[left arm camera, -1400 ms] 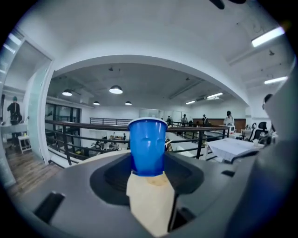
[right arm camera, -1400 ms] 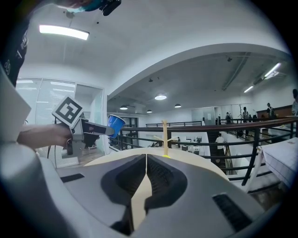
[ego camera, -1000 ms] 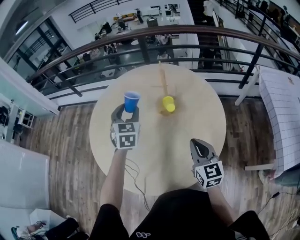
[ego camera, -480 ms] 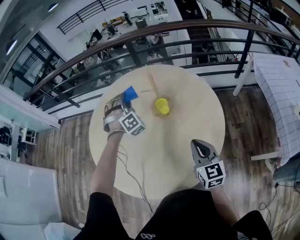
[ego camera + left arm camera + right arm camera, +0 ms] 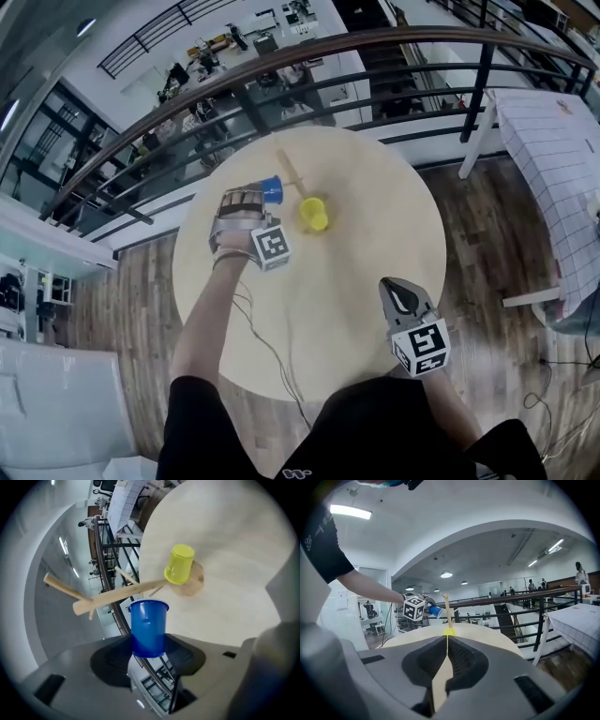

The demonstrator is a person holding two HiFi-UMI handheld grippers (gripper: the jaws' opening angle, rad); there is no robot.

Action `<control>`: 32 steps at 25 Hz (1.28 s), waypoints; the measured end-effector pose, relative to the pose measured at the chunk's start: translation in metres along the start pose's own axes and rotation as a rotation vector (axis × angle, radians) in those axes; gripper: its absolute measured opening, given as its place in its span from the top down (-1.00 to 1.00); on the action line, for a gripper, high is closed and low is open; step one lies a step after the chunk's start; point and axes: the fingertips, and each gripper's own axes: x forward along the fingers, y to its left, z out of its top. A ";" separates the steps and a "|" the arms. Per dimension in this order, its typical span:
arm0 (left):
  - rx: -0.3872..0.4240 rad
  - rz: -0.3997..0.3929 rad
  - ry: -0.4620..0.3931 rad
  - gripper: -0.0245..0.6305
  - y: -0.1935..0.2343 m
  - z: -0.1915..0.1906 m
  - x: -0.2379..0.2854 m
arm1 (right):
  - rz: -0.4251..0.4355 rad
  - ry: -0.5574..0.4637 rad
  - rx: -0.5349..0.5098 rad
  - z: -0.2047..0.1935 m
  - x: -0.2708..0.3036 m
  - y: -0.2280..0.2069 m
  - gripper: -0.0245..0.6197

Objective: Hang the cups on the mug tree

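A blue cup [image 5: 272, 189] is tipped on its side in my left gripper [image 5: 261, 199], which is shut on it, just left of the wooden mug tree [image 5: 290, 173]. In the left gripper view the blue cup [image 5: 149, 627] sits between the jaws of the left gripper [image 5: 149, 656], its mouth close under the tree's post [image 5: 122, 592]. A yellow cup [image 5: 313, 214] hangs low on the tree near its base [image 5: 192, 581]. My right gripper [image 5: 392, 283] is shut and empty near the table's front right. The right gripper [image 5: 446, 641] faces the tree [image 5: 447, 609].
The round pale wooden table [image 5: 356, 272] stands beside a dark railing [image 5: 394, 42] over a lower floor. A table with a gridded white cloth [image 5: 553, 159] is at the right. A cable [image 5: 267, 347] trails from the left gripper across the table.
My left gripper has moved toward the mug tree and rolled over, so the blue cup went from upright to lying on its side. The right gripper has stayed put.
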 end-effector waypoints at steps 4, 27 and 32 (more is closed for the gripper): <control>0.051 -0.035 -0.003 0.24 -0.011 0.016 0.004 | -0.013 0.007 0.009 -0.003 -0.001 -0.005 0.88; -0.783 -0.235 -0.200 0.04 -0.028 0.017 -0.061 | 0.024 0.008 -0.051 0.004 0.007 0.009 0.88; -1.282 -0.243 -0.349 0.06 -0.029 0.011 -0.137 | 0.059 -0.055 -0.077 0.033 0.013 0.021 0.88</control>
